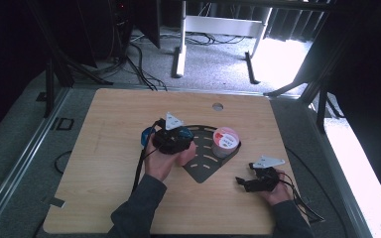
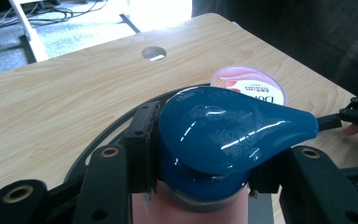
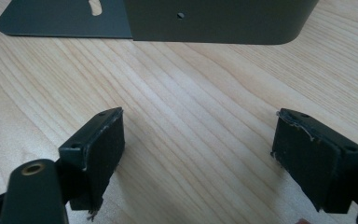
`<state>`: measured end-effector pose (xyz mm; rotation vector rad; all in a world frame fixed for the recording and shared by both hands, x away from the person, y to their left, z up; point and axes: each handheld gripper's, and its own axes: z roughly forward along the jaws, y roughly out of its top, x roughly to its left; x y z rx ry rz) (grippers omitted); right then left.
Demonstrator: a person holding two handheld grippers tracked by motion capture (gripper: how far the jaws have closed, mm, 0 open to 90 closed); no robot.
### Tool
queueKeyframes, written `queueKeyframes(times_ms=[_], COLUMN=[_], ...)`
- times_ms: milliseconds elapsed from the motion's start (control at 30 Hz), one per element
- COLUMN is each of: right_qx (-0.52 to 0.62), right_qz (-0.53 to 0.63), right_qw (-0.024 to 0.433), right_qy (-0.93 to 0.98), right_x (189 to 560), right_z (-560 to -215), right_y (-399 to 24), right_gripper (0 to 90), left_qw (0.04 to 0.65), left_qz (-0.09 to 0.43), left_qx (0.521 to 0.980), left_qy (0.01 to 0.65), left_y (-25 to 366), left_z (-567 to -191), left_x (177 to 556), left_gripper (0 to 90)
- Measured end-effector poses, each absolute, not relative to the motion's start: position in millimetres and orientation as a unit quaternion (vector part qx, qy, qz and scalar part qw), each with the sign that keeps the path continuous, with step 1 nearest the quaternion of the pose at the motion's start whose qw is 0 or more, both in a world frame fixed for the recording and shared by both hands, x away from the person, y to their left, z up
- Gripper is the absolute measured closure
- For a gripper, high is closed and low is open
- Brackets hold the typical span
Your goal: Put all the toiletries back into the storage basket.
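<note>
While the right gripper (image 3: 198, 154) gapes empty, left jaws pinch the blue-capped bottle (image 2: 214, 135) (cap between pads).

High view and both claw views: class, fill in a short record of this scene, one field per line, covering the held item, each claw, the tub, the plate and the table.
Held item: glossy blue teardrop-shaped cap on a pinkish body
Left claw: shut on the blue cap, above the dark plate
Right claw: open, nothing between its jaws, low over the table
Tub: pink-lidded tub on the dark plate
Plate: dark fan-shaped plate, flat on the table
Table: light wooden table, round hole near its far edge
</note>
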<state>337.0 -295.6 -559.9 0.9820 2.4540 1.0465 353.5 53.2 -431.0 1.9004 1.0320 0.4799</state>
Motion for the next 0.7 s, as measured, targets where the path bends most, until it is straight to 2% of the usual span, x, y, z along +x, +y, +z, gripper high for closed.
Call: queueKeyframes(times_ms=[700], right_qx=[0.338], right_qz=[0.365], right_qw=[0.147], right_qy=[0.855], right_x=[336.7], right_z=[-559.9], right_y=[-295.4], right_gripper=[16.6], left_qw=[0.445], left_qz=[0.2], left_qx=[0.769], left_qy=[0.412], left_y=[36.3], left_z=[-438.6], left_x=[374.4], left_gripper=[52.7])
